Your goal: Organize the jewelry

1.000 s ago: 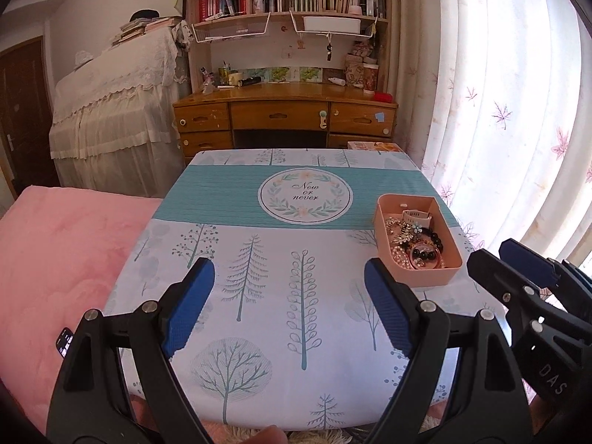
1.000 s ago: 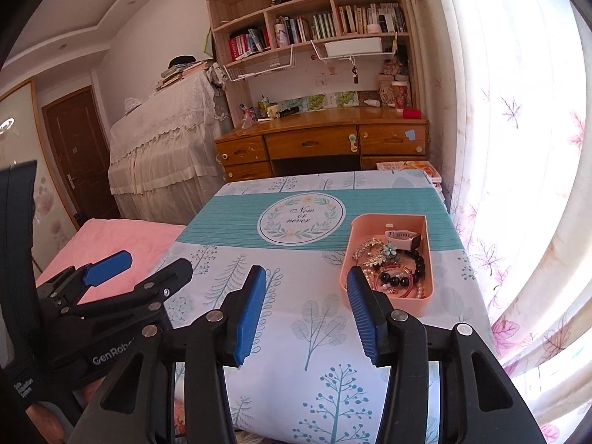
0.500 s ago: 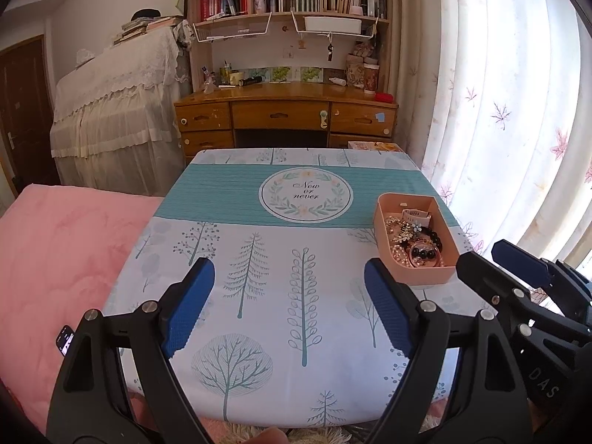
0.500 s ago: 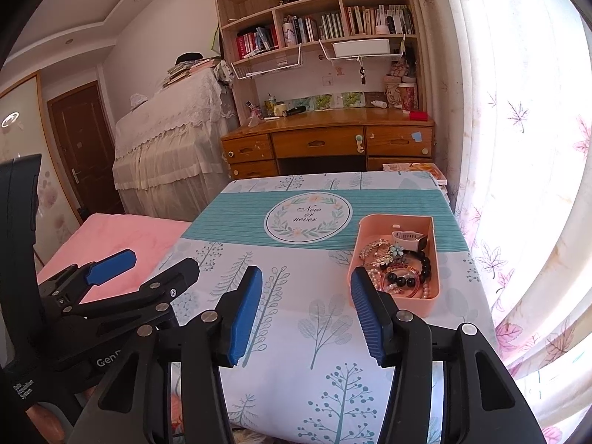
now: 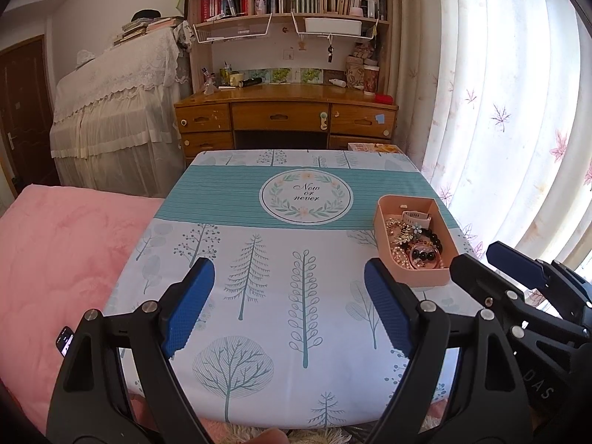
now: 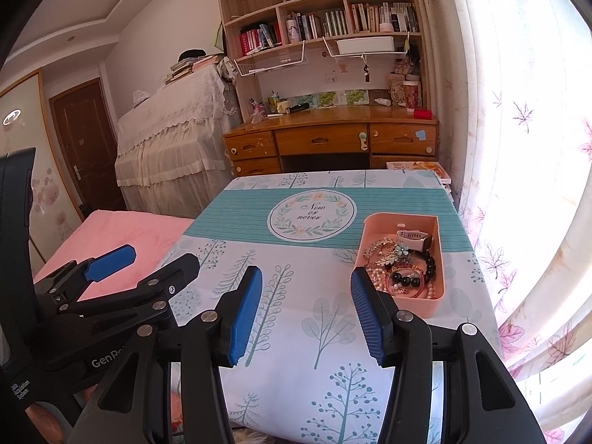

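A pink tray (image 5: 384, 214) (image 6: 370, 229) sits at the right side of the table. It holds a heap of jewelry (image 5: 416, 246) (image 6: 401, 266): a pale watch, black bead bracelets, pearls, gold pieces. My left gripper (image 5: 286, 307) is open and empty above the near table edge, left of the tray. My right gripper (image 6: 305, 309) is open and empty, its right finger just short of the tray's near corner. Each gripper shows in the other's view, the right one (image 5: 492, 270) and the left one (image 6: 144, 259).
The table (image 5: 259, 259) has a tree-print cloth with a teal band. A pink bed (image 5: 55, 259) lies to the left. A wooden desk (image 5: 285, 118) and bookshelves stand behind. A curtain (image 5: 499, 111) hangs at the right.
Both grippers have drawn back and risen slightly, so the table and tray look a bit farther. Both stay open.
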Motion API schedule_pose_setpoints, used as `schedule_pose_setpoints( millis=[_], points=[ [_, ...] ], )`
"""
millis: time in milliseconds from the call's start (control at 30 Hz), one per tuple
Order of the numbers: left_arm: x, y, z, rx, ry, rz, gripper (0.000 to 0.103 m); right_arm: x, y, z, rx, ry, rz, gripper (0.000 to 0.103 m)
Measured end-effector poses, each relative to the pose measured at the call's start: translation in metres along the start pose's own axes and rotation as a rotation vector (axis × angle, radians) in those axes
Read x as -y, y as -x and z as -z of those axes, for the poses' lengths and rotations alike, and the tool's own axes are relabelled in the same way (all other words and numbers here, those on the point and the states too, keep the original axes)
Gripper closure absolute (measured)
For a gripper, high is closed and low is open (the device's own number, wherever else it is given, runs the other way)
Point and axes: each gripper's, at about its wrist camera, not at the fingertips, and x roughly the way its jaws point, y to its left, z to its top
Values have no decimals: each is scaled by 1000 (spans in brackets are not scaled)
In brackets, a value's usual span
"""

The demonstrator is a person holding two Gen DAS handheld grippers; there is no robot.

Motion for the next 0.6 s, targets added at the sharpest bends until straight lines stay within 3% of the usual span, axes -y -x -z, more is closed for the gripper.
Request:
schedule_pose_setpoints(
  millis=[600],
  points=[
    [3, -4, -4, -18, 3, 4, 21, -3, -9, 3, -16, 2, -9, 52]
  ],
)
